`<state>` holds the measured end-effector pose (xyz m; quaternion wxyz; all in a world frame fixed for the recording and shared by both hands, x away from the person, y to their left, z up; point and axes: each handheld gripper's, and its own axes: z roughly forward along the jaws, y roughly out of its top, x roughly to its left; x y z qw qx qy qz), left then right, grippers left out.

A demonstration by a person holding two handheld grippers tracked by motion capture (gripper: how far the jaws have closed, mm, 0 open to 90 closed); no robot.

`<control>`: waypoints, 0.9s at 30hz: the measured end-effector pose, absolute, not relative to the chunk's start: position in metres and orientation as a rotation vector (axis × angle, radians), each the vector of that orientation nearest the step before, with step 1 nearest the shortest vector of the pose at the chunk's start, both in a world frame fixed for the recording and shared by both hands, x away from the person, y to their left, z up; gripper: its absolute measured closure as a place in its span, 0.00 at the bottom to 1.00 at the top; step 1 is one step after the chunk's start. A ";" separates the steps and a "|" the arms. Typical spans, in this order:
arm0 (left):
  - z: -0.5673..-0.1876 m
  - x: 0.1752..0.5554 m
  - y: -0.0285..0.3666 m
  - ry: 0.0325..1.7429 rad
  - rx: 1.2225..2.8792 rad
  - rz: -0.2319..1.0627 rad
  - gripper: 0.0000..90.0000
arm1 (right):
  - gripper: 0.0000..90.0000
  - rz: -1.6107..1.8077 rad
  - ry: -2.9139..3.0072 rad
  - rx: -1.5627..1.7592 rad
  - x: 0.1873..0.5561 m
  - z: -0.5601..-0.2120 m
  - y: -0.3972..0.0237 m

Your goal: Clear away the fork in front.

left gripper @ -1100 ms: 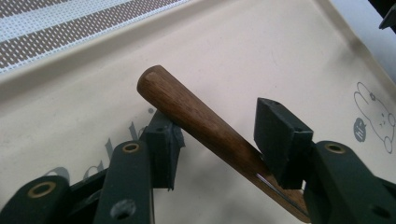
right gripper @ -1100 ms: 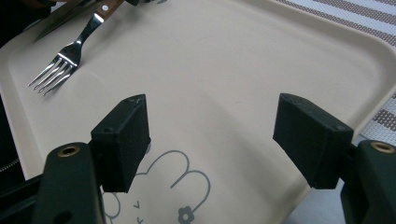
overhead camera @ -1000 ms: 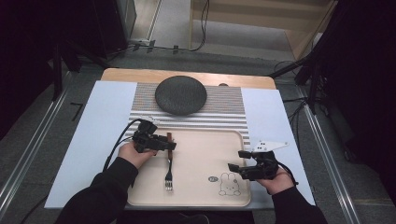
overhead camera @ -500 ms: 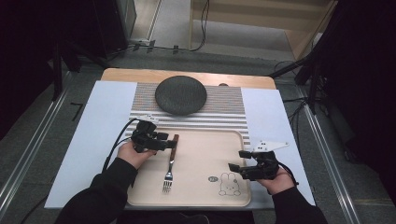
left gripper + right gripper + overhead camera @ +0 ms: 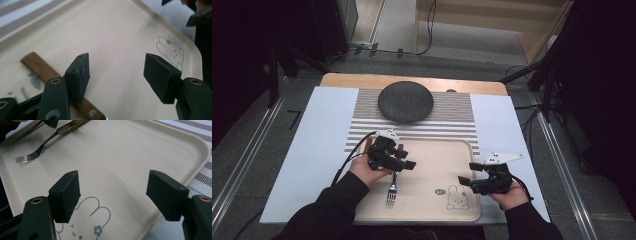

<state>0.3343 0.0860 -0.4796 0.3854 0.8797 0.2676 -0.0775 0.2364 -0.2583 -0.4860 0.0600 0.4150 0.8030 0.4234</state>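
Left gripper (image 5: 408,161) shifted up and away from the wooden-handled steel fork (image 5: 392,189) since the earlier frames; right gripper (image 5: 466,173) held position. Fork lay flat on the beige rabbit-print plastic tray (image 5: 437,160), at 6 o'clock of the left claw, handle under its near jaw, ungripped. Left jaws had just narrowed slightly, released, empty. Right jaws gaped, empty, above the rabbit drawing (image 5: 456,198).

Wooden-handled fork (image 5: 392,187) flat on tray (image 5: 437,155)
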 end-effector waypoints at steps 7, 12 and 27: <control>-0.488 0.335 0.083 0.667 2.340 -0.228 0.74 | 0.28 1.282 2.431 1.259 0.236 -0.486 -0.259; -0.493 0.337 0.084 0.640 2.393 -0.268 0.99 | 0.28 1.279 2.433 1.254 0.236 -0.486 -0.258; -0.493 0.340 0.102 0.689 2.413 -0.239 1.00 | 0.28 1.281 2.450 1.231 0.242 -0.486 -0.254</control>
